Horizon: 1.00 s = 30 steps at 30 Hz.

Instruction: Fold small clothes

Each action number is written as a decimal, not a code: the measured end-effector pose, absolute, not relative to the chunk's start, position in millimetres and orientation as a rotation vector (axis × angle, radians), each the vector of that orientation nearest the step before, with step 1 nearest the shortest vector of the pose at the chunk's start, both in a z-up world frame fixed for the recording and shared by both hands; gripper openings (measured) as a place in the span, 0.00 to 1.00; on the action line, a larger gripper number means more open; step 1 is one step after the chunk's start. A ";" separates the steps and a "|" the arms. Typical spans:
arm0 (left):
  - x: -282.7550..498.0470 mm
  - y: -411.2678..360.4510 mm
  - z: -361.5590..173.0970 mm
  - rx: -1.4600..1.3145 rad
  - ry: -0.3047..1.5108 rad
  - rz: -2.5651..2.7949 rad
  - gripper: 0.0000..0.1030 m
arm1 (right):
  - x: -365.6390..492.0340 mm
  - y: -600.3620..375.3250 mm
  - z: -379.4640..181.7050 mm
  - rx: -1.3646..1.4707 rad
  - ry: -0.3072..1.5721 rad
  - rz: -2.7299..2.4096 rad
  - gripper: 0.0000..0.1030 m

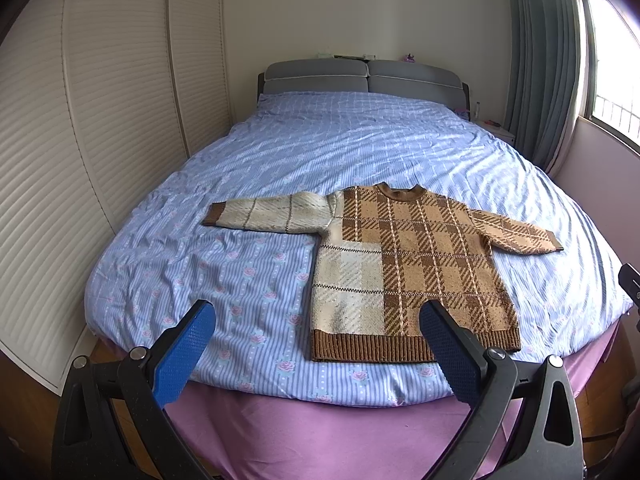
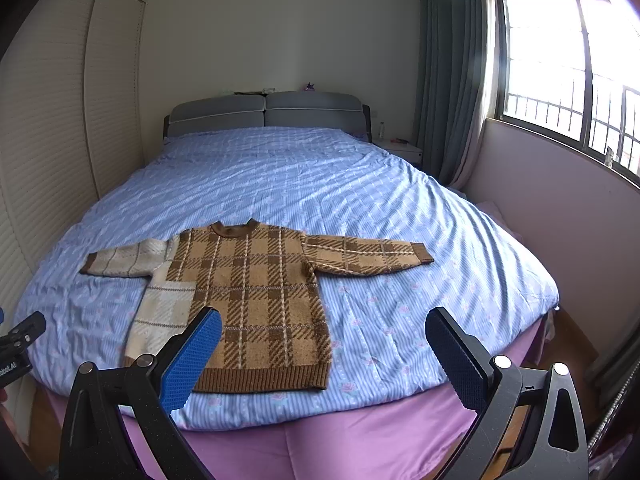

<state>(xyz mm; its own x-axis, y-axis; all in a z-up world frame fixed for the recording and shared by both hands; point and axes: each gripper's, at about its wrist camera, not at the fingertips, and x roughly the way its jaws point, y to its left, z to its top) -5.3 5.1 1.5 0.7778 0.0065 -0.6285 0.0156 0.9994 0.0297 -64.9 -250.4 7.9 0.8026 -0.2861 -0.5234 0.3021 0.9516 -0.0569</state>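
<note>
Your left claw (image 1: 316,344) and right claw (image 2: 324,350) both gape wide, gripping nothing, just short of the plaid sweater (image 1: 416,264) spread flat on the bed (image 1: 360,148).

The left gripper (image 1: 316,344) has a matte black frame whose two arms carry fingers (image 1: 182,354) faced with blue pads of a fine waffle-grid texture (one looks bright blue, the other darker navy in shade). Round silver screw heads sit at the arm joints, and triangular cut-outs pierce the outer links. The right gripper (image 2: 324,350) is built alike: black linkage, blue textured fingers (image 2: 192,360), silver screws. White lettering, partly cut off, marks a black bracket at one view's edge.
</note>
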 end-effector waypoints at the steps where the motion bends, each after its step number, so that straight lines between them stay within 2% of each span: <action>1: -5.1 5.2 1.2 0.035 0.679 -0.007 1.00 | -64.9 -250.5 7.9 0.030 0.556 -0.315 1.00; 30: -3.8 10.5 3.9 0.038 0.678 -0.001 1.00 | -67.4 -255.8 7.6 0.037 0.552 -0.318 1.00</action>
<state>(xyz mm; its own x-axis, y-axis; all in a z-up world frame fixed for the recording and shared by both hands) -3.8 10.5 3.9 0.7792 0.0115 -0.6267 0.0130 0.9993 0.0345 -67.4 -255.8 7.6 0.8037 -0.2874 -0.5210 0.3071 0.9503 -0.0506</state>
